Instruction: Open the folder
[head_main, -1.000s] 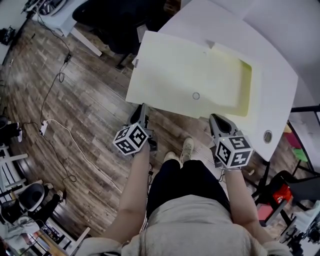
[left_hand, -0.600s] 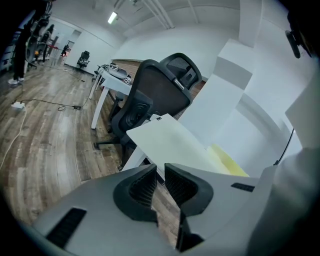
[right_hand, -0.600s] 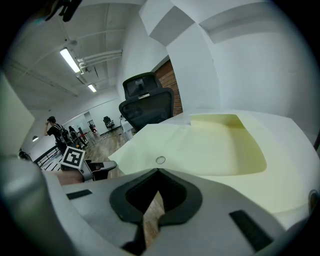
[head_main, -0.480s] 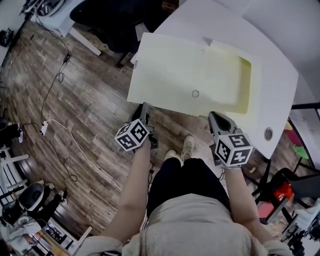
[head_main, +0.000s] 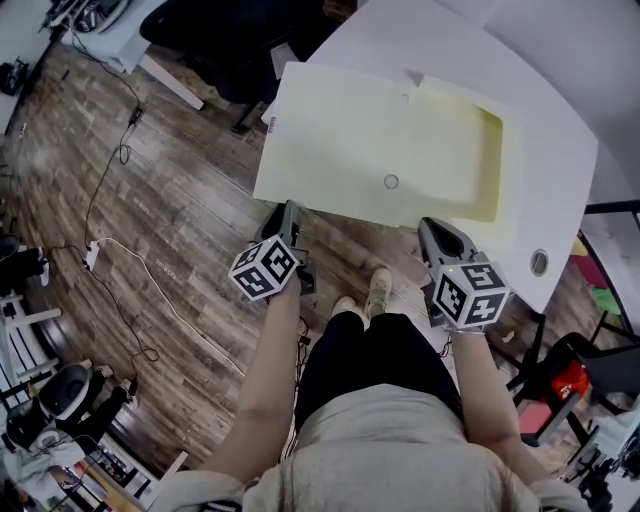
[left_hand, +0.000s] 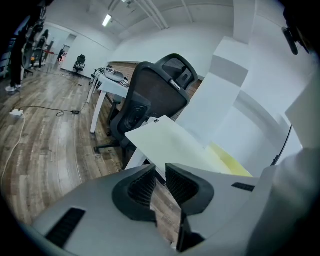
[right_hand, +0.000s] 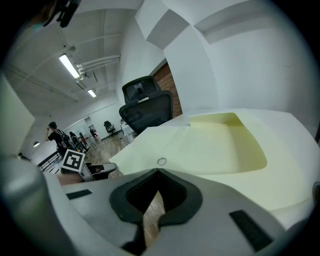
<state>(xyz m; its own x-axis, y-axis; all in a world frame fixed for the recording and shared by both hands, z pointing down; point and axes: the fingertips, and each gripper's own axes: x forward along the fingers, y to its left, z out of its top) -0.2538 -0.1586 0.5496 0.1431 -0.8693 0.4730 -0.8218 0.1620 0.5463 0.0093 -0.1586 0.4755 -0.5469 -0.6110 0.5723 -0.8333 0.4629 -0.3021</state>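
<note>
The folder (head_main: 370, 140) looks light and floppy, so pinch its near edge. Your left gripper (left_hand: 160, 174) has just been opening its jaws, with nothing between them. Your right gripper (right_hand: 158, 173) is closed and empty.

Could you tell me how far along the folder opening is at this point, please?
Done, it seems: the folder lies spread open on the white table, cover overhanging the edge, yellower inside exposed. In hand: nothing; the left gripper, whose jaws have just been opening, and the shut right gripper are empty, short of its near edge. Left: apparently nothing.
</note>
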